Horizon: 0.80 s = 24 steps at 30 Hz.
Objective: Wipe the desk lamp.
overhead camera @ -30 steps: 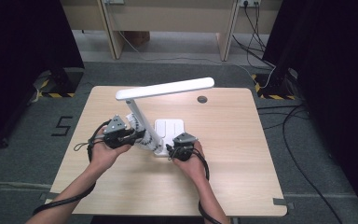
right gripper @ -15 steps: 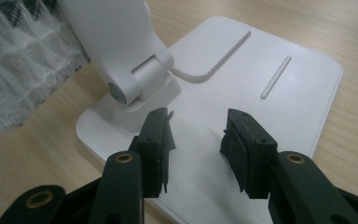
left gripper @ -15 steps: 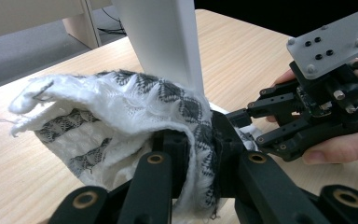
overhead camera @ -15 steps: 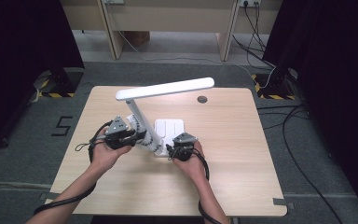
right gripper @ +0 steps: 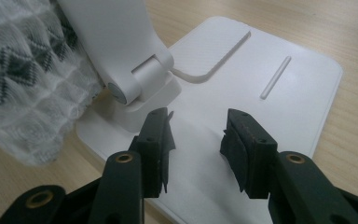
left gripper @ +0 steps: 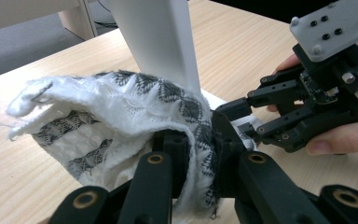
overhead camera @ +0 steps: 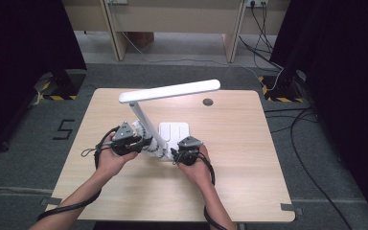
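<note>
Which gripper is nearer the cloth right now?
Left. The left gripper is shut on the cloth; the right gripper hovers open over the lamp base, beside it.

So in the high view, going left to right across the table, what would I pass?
Left gripper, shut on the patterned cloth → lamp's slanted arm → lamp's flat white base → right gripper, jaws apart over the base's near edge → bare table.

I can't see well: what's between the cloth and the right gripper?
The lamp's white arm and its hinge stand between the cloth and the right gripper, shown in the right gripper view.
</note>
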{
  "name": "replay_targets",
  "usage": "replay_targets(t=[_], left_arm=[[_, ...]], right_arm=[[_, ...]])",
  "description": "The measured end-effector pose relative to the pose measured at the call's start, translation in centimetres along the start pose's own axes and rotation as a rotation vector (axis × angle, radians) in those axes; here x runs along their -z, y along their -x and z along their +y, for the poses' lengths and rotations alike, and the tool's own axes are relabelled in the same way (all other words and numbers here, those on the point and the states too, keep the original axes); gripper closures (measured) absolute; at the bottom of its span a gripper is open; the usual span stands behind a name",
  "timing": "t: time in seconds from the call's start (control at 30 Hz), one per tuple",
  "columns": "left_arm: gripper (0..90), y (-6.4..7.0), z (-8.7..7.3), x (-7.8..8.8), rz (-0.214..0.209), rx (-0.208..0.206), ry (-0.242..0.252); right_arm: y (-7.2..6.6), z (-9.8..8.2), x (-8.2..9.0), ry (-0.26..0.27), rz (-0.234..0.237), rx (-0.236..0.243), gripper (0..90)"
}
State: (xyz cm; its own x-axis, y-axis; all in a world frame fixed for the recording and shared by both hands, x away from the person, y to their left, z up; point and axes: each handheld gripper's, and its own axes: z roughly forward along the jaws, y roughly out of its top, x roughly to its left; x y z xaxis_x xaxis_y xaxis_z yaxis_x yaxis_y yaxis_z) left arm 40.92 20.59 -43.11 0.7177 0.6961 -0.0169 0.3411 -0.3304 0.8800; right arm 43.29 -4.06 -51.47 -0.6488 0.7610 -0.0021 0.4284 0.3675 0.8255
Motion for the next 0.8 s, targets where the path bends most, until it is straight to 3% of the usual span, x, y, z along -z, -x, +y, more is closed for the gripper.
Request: replay_targets(t=[0.8], left_arm=[[79.3, 0.4, -1.1, -1.4, -0.006, -0.002, -0.029]], right_arm=[[0.0, 0.0, 0.0, 0.000, -0.002, 0.001, 60.3]])
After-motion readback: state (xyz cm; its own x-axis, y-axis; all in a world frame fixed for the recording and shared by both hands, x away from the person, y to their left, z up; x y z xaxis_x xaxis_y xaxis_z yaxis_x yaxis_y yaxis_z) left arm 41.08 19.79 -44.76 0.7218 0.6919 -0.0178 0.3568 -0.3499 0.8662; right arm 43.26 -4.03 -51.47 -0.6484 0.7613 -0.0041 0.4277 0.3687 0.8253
